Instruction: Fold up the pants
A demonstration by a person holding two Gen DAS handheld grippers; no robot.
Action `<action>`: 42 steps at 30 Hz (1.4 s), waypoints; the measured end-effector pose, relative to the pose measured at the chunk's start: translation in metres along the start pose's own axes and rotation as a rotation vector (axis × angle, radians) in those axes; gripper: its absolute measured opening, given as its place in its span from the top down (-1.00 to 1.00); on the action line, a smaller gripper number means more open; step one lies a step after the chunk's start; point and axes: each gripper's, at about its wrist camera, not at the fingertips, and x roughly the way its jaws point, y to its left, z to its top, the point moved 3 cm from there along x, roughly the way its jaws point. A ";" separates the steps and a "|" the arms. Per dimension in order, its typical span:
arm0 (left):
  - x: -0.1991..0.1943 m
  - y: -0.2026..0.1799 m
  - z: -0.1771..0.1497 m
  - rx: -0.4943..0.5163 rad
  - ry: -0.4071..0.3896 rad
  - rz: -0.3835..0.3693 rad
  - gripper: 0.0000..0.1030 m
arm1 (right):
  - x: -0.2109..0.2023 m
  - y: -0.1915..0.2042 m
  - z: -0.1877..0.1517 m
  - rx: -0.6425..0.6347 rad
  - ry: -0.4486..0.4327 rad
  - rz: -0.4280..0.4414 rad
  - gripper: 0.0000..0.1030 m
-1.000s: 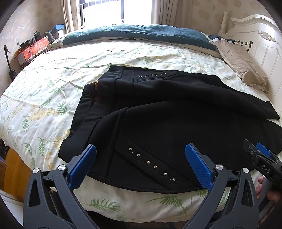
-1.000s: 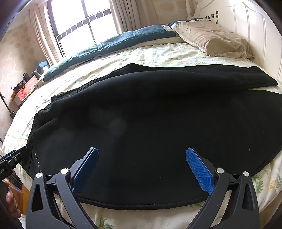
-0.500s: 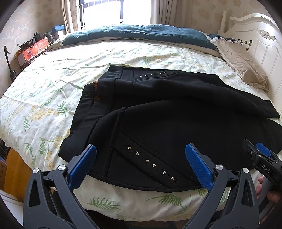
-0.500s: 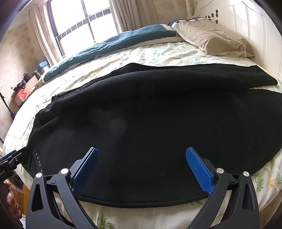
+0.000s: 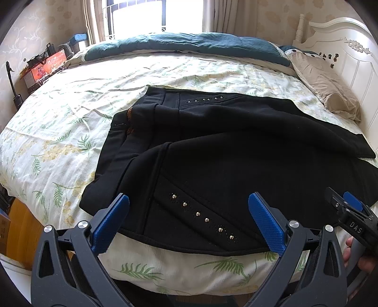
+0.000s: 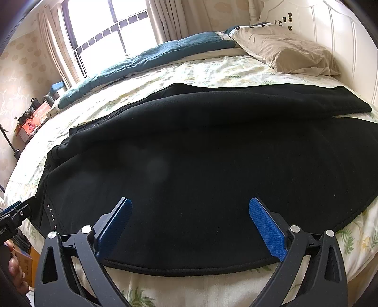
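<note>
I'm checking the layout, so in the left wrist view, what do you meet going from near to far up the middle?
Open left gripper → black studded pants → leaf-print bed sheet → dark teal quilt → bright window.

Your black left gripper with blue ribbed pads (image 5: 188,220) and matching right gripper (image 6: 190,226) both hover level, jaws spread wide, gripping nothing.

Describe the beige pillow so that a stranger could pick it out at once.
Start at the white carved headboard. Against it lies the crumpled beige pillow, on the leaf-print sheet. Unlike the teal quilt beside it, it is plain tan.
</note>
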 end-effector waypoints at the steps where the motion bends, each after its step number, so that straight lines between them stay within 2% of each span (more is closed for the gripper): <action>1: 0.000 0.000 0.000 -0.001 -0.001 -0.001 -0.96 | 0.000 0.000 0.000 -0.001 -0.001 -0.001 -0.92; 42: -0.007 0.003 -0.002 0.001 -0.003 0.005 -0.96 | -0.002 0.004 -0.006 -0.003 -0.002 0.000 -0.92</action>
